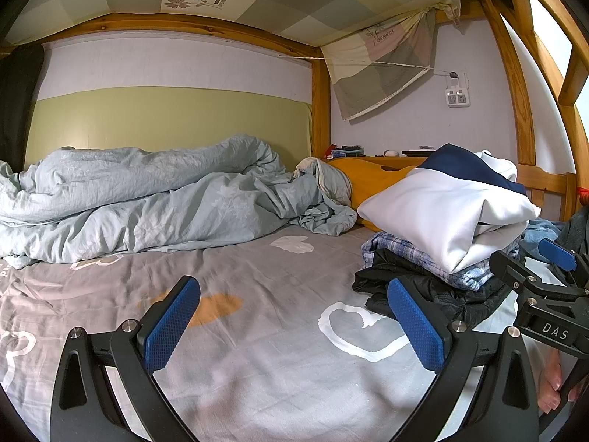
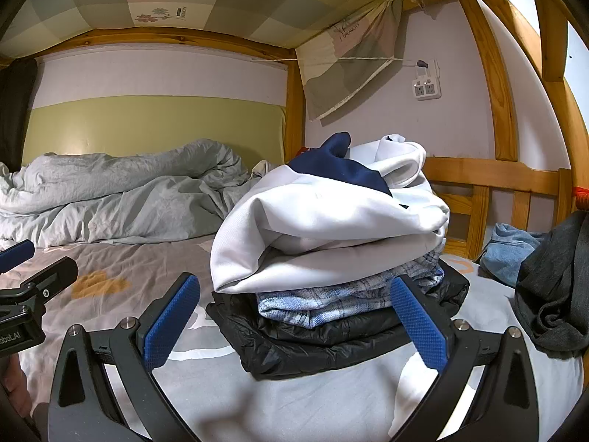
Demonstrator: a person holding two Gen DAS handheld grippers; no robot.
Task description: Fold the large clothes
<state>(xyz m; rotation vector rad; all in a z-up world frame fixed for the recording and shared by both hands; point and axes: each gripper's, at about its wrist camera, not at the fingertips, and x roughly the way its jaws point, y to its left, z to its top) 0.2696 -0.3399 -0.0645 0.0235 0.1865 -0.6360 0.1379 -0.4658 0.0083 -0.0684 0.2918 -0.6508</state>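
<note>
Both tools hang wide open and empty over the bed [image 1: 257, 331]: the left tool [image 1: 294, 326] faces bare sheet, the right tool [image 2: 296, 322] faces the stack [image 2: 331, 287], its pads flanking but not touching it. The stack sits toward the bed's right, a white top [image 2: 316, 232] on a plaid shirt [image 2: 331, 302] on a black jacket [image 2: 331, 339], probably piled there to leave open sheet for folding. A grey garment [image 2: 552, 294] and a blue one [image 2: 511, 258] lie loose beside it, likely still to fold, while the duvet [image 1: 147, 199] is bunched against the wall.
</note>
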